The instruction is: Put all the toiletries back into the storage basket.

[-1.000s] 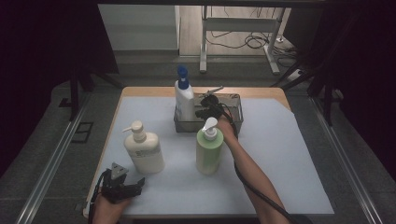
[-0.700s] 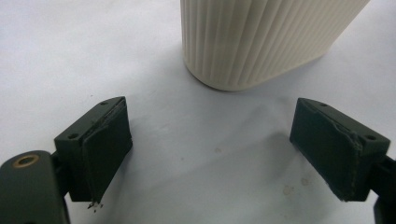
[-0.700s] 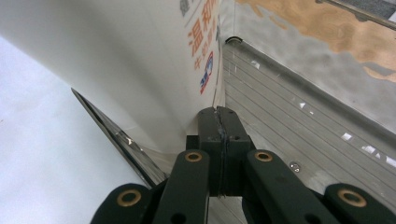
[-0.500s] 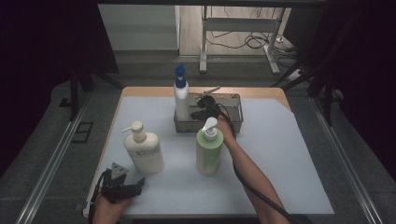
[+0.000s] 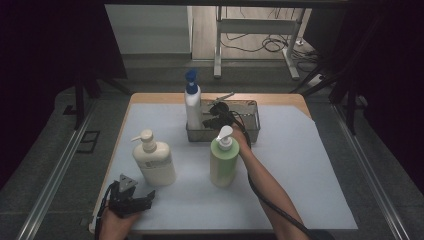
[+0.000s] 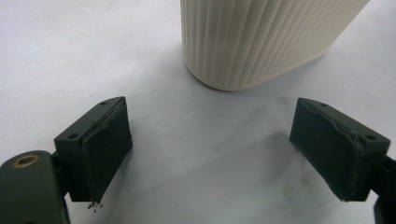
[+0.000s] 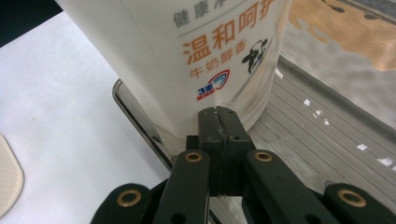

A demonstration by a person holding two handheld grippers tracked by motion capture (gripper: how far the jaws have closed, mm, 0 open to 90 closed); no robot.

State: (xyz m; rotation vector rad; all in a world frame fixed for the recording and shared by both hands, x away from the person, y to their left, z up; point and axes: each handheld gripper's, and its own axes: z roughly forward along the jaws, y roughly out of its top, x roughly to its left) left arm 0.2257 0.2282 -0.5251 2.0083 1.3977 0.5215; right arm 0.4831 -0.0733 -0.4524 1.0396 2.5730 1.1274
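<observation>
A white pump bottle [image 5: 192, 107] with a blue top stands upright at the left end of a metal tray [image 5: 250, 131]. My right gripper [image 5: 207, 120] reaches into the tray beside it. In the right gripper view the jaws are pressed together with nothing between them. The tip of the right gripper [image 7: 219, 114] is at the base of the white bottle [image 7: 187, 56], just inside the tray rim [image 7: 135, 112]. My left gripper [image 5: 145, 199] rests open at the table's front left. In the left gripper view its jaws [image 6: 215, 154] stand wide apart, a short way from the ribbed cream pump bottle [image 6: 261, 42].
The cream pump bottle [image 5: 154, 162] and a green pump bottle [image 5: 222, 162] stand on the white table cover [image 5: 300, 170] in front of the tray. The right forearm passes just right of the green bottle. A cable trails along that arm.
The white bottle has shifted slightly to the left in the tray, with the right gripper beside it. The left gripper has stayed where it was.
</observation>
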